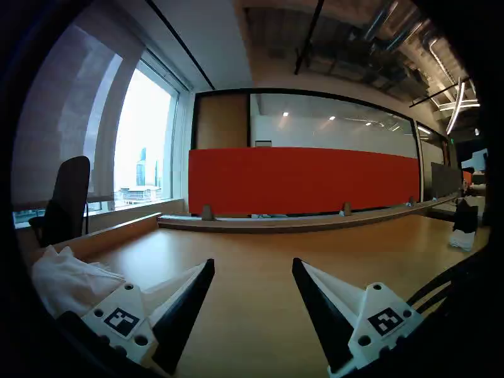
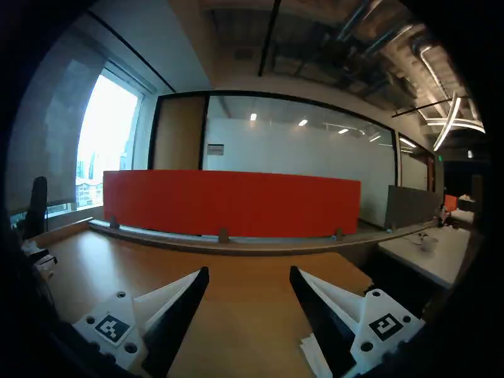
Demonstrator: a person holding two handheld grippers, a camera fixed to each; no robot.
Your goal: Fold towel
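Now the towel [image 1: 66, 283] lies beside the empty, wide-open left claw [image 1: 252, 261]; right claw [image 2: 249, 269] likewise gapes empty.

Towel [image 1: 66, 280] — edge-cropped, partly hidden

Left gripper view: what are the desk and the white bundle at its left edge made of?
The desk looks like wood or wood-look laminate with a smooth satin finish: even tan colour, soft sheen. The bundle is probably soft matte cloth, judging by its crumpled, rounded folds; thin plastic can't be ruled out.
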